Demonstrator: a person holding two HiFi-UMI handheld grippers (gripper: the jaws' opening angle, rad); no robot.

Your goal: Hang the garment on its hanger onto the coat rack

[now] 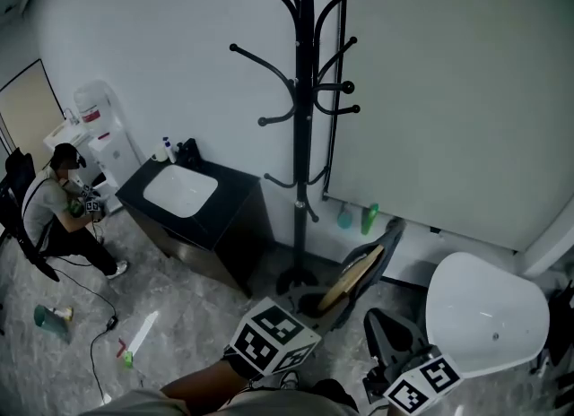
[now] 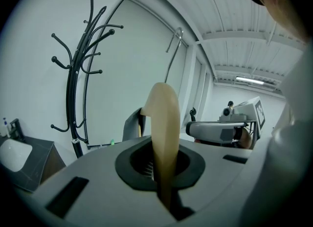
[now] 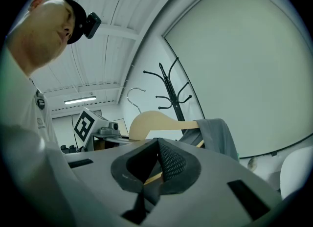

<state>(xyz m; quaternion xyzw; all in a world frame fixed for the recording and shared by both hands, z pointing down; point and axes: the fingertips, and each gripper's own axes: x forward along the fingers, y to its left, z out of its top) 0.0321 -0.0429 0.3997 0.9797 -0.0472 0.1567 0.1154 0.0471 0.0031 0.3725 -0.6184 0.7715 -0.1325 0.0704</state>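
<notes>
The left gripper [image 2: 163, 170] is pressed onto one wooden arm of the clothes hanger [image 2: 164, 123], which stands up out of its jaws toward 12 o'clock. The right gripper [image 3: 156, 168] is clamped on a thin wooden edge of the same hanger, probably its lower bar. Both are holding, neither is spread.

A grey garment [image 3: 220, 135] is draped over the hanger's far arm, at about 3 o'clock of the right gripper's jaws. The metal hook [image 2: 175, 42] rises free at 1 o'clock above the wood.

In the head view the hanger is low in front of the person, its long axis running from roughly 7 to 1 o'clock. The black coat rack [image 1: 305, 136] lies at about 11 o'clock from it — base just beside the hanger, branch tips well above.

The left gripper is the nearer one to the pole. The hook and the branches are well apart, and the hook sits below them, so I judge the next move to be a lift up and toward 11 o'clock — both grippers carrying together.
</notes>
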